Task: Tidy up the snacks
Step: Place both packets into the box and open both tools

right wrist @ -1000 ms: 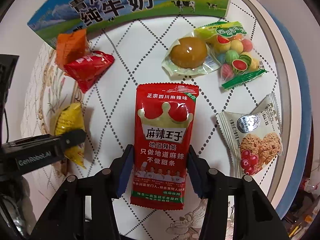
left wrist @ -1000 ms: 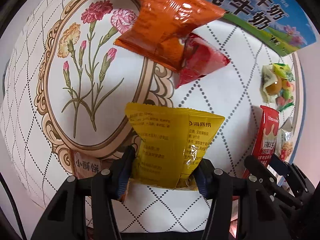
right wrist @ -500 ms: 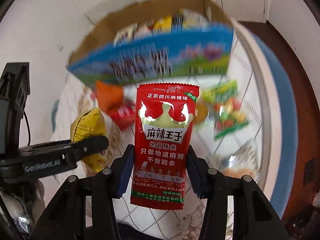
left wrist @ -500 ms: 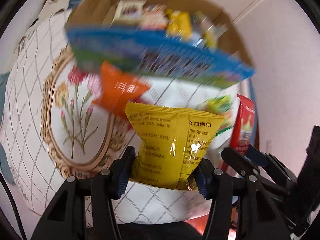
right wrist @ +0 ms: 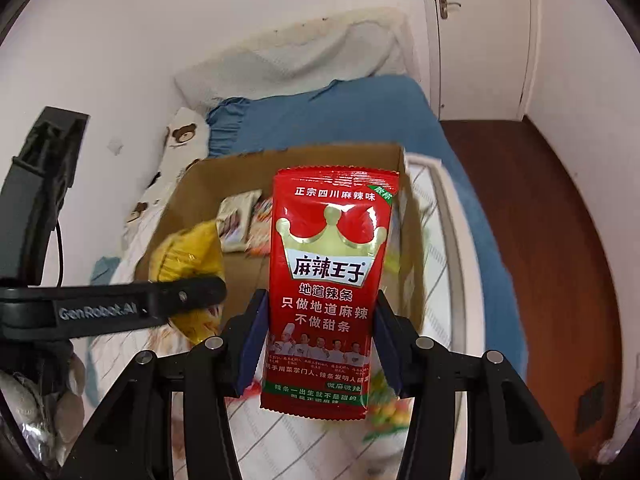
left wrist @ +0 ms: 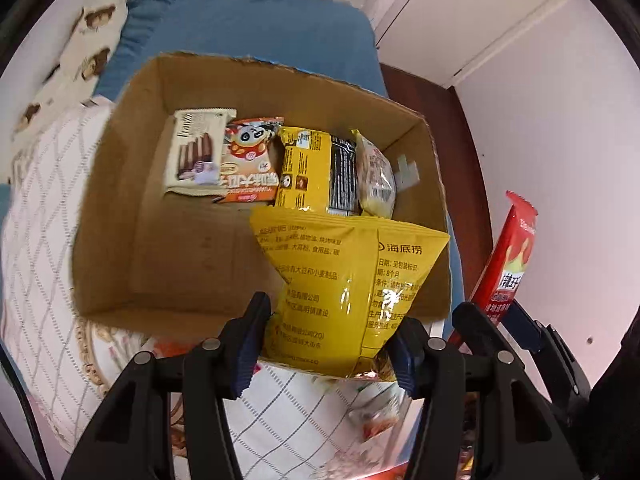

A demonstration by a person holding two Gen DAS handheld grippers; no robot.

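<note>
Yellow packet [left wrist: 344,292] apparently between jaws

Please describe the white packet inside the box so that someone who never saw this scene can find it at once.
Look into the open cardboard box; a row of snack packets stands along its far wall. The white packet is at the left end, beside an orange panda packet. Only it is white, with brown sticks pictured.

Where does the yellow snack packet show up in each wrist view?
Left wrist: yellow snack packet fills lower centre, clamped in the left gripper, in front of the box.
Right wrist: the same packet sits left of centre, partly behind the left gripper's black finger.
Shared landmark: the open cardboard box, behind the packet in both.
</note>
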